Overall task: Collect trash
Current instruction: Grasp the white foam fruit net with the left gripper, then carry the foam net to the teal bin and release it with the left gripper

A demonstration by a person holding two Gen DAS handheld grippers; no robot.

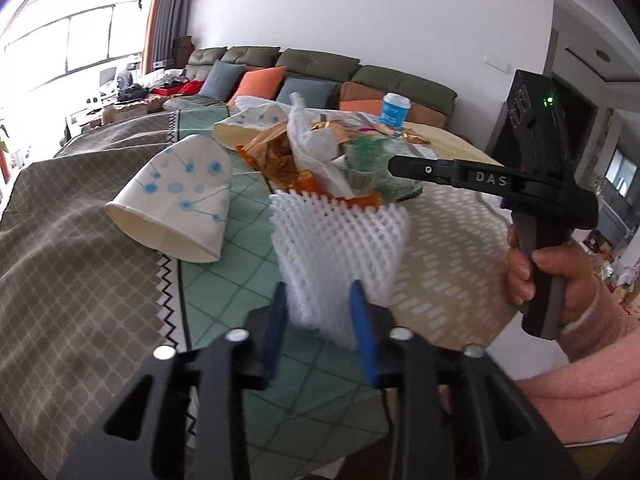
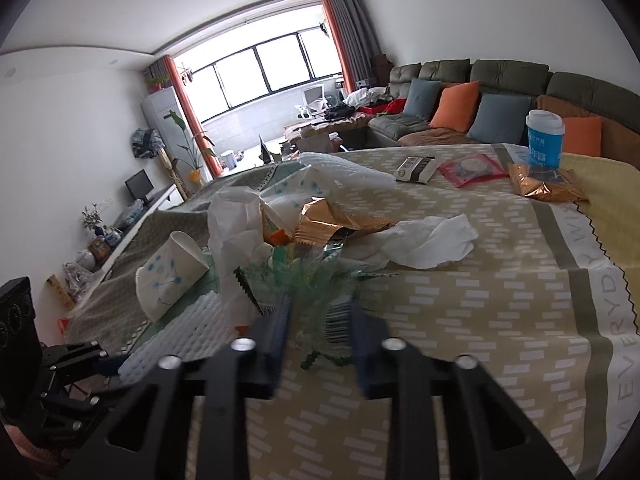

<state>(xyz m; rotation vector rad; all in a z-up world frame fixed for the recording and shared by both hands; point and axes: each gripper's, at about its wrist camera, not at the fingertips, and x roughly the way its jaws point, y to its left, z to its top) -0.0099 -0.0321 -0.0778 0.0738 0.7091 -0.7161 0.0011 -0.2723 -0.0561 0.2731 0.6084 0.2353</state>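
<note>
A heap of trash lies on the cloth-covered table [image 1: 80, 264]. My left gripper [image 1: 320, 316] is shut on a white foam net [image 1: 340, 240], whose near end sits between the blue pads. A flattened paper cup [image 1: 180, 200] with blue dots lies to its left. Behind it are a second cup [image 1: 248, 124], a white plastic bag [image 1: 308, 136] and gold wrappers [image 1: 272, 148]. My right gripper [image 2: 320, 320] is shut on a green clear plastic wrapper [image 2: 312, 280] with a barcode, at the heap's near edge. A hand holds that gripper [image 1: 394, 166] at the right in the left wrist view.
A crumpled white tissue [image 2: 432, 244] lies right of the heap. Farther back are a black packet [image 2: 416, 168], a red packet [image 2: 472, 168], a gold wrapper [image 2: 540, 188] and an upright blue cup [image 2: 544, 140]. A sofa [image 2: 500, 80] with cushions runs behind the table.
</note>
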